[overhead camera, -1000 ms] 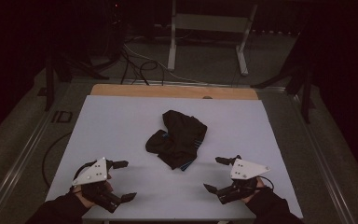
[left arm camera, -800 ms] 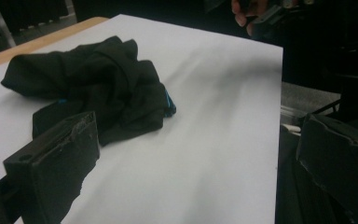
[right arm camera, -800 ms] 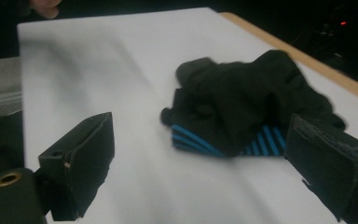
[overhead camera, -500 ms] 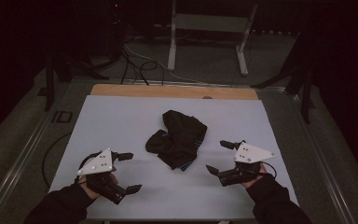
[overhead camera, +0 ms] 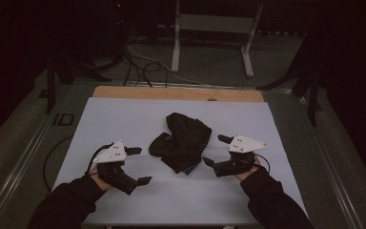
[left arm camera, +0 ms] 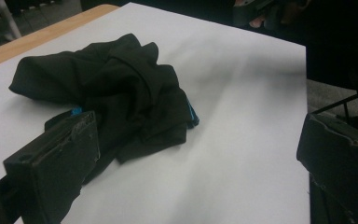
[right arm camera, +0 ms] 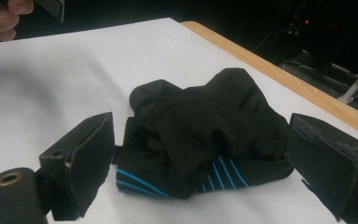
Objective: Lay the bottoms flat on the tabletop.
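Crumpled black cloth (overhead camera: 183, 141) with thin blue stripes, bunched in a heap on the white table (overhead camera: 124, 114), between the two tongs. Left tongs (overhead camera: 138, 165) just short of the heap's near-left edge, jaws spread wide, nothing between them but bare tabletop. In the left gripper view, cloth (left arm camera: 116, 88) ahead and toward one jaw, its dark folds reaching behind that jaw's tip; whether touching, hard to tell. Right tongs (overhead camera: 214, 150) close at the heap's other side, jaws likewise spread wide. In the right gripper view, cloth (right arm camera: 200, 126) straight ahead, spanning nearly the whole gap between the jaws, blue stripes on the near lower fold; not pinched, jaws apart on either flank. Person's dark sleeves behind both tongs, toward the near table edge. Beyond the cloth, away from both tongs, a wooden strip (overhead camera: 171, 93) along the far side of the table.
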Demonstrator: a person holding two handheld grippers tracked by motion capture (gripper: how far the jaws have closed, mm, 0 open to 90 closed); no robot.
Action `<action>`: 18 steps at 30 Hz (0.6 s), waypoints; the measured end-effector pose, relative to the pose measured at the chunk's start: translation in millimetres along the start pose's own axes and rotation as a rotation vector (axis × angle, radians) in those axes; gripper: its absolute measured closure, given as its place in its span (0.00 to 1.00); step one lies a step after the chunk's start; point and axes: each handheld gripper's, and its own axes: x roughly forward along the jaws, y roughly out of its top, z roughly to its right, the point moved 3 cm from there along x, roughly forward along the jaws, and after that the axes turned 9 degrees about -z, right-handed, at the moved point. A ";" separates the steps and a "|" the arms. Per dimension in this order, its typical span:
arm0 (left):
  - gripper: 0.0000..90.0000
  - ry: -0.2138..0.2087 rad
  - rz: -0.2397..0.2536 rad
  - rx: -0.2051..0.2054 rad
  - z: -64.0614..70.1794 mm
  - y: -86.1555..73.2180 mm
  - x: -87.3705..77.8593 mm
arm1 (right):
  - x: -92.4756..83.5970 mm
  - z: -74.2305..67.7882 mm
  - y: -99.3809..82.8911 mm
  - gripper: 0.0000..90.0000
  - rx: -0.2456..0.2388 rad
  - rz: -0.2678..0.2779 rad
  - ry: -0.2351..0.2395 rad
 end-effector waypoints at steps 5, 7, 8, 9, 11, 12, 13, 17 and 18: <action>0.00 -0.002 -0.003 0.006 -2.1 5.1 17.3 | 16.9 0.9 -2.2 0.10 0.013 -0.018 -0.002; 0.00 -0.004 -0.011 0.009 -2.7 5.3 25.0 | 23.2 -0.6 -5.5 0.10 0.016 -0.034 -0.002; 0.00 -0.012 -0.011 0.005 -2.8 5.2 29.0 | 26.0 -2.1 -7.5 0.10 0.022 -0.028 0.004; 0.00 -0.020 -0.013 0.011 -3.1 4.7 33.7 | 28.4 -2.8 -10.1 0.10 0.025 -0.034 0.005; 0.00 -0.022 -0.032 0.013 -3.6 3.3 40.6 | 33.7 -4.7 -15.8 0.10 0.026 -0.045 0.012; 0.00 -0.020 -0.038 0.013 -3.9 2.2 44.4 | 35.9 -5.6 -18.6 0.10 0.032 -0.052 0.013; 0.00 -0.014 -0.053 0.010 -4.5 0.9 48.3 | 38.4 -5.9 -21.7 0.10 0.035 -0.060 0.011; 0.00 0.024 -0.073 0.039 -7.7 -5.6 62.2 | 45.5 -5.9 -31.0 0.10 0.055 -0.096 0.015; 0.00 0.032 -0.081 0.046 -8.2 -7.0 65.1 | 46.9 -5.8 -32.9 0.10 0.052 -0.098 0.016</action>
